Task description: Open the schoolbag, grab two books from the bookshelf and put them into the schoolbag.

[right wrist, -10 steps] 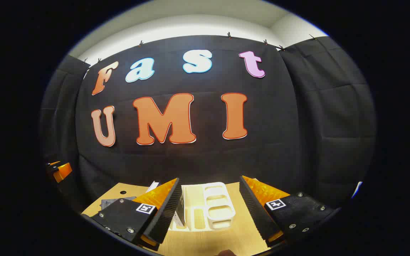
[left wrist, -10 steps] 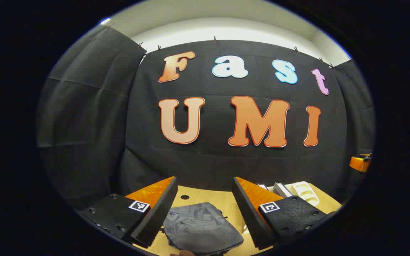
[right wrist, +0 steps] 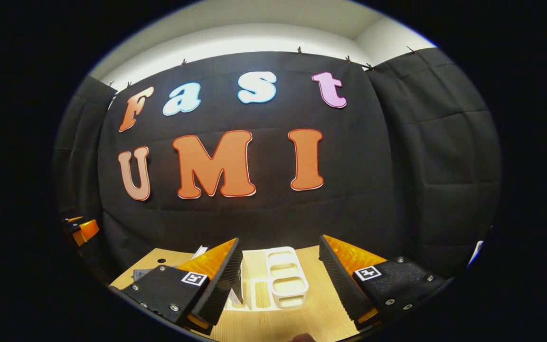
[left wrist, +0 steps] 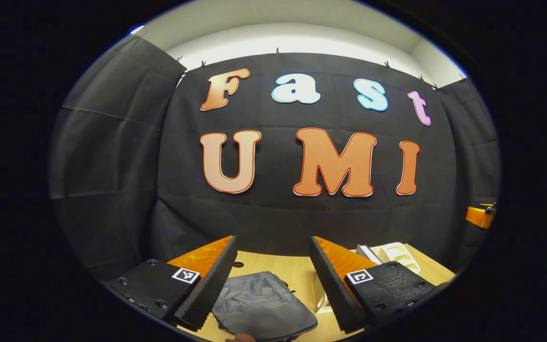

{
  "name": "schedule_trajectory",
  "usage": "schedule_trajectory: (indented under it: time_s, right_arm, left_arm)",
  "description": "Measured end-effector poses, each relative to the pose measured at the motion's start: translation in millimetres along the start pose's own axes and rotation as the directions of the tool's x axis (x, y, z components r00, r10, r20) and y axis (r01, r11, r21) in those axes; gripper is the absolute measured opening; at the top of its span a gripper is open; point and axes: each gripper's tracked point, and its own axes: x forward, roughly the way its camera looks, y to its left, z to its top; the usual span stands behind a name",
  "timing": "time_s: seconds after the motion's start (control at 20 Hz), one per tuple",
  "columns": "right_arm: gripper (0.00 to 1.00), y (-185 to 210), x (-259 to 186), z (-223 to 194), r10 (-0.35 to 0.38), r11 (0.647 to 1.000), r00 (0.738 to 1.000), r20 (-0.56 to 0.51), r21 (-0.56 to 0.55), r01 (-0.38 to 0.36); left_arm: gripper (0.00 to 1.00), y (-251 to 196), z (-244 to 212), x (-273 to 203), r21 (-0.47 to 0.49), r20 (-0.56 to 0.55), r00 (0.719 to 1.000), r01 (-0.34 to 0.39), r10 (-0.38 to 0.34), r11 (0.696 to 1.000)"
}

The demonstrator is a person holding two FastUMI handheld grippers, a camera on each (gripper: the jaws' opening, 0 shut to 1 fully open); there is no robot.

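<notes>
left gripper (left wrist: 271,280): jaws released above schoolbag (left wrist: 264,308) | right gripper (right wrist: 280,280): jaws released, facing bookshelf (right wrist: 285,282)

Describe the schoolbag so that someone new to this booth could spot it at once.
Start at the wooden table below the black wall. In the left gripper view, the schoolbag lies flat on it, just ahead of the open left claw. It is the soft, crumpled grey fabric thing, unlike the rigid white bookshelf farther right.

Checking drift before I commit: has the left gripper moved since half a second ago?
Yes. The left gripper swung slightly right: wall cloth and schoolbag slid left in its view.
</notes>
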Motion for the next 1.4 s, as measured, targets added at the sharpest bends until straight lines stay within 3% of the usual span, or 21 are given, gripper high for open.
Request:
schedule_trajectory:
  time_s: [0.35,0.85,1.05,1.1,1.4]
  right_arm:
    - [0.97,25.0,-5.9,-6.4,0.046,0.999,0.999,-0.022,-0.022,-0.046]
    - [0.97,25.7,-6.1,-23.6,0.047,0.999,0.997,-0.069,-0.016,-0.048]
    - [1.00,26.9,-2.9,-31.7,0.048,0.998,0.995,-0.090,-0.030,-0.051]
    - [0.97,27.9,-2.0,-34.4,0.050,0.998,0.994,-0.097,-0.027,-0.053]
    - [0.97,29.2,1.8,-60.3,0.053,0.999,0.986,-0.157,0.012,-0.051]
  left_arm:
    - [0.96,18.8,-9.7,-6.2,-0.012,-0.019,1.000,-0.017,0.016,1.000]
    - [0.96,23.0,-11.6,-3.1,0.075,-0.023,1.000,0.002,0.000,0.997]
    - [0.97,30.0,-20.5,-0.5,0.186,-0.038,0.999,-0.009,0.017,0.982]
    - [0.97,28.4,-25.2,-0.2,0.214,-0.045,0.999,-0.001,0.011,0.977]
    - [1.00,18.4,-75.2,3.0,0.365,-0.144,0.989,0.075,-0.023,0.928]
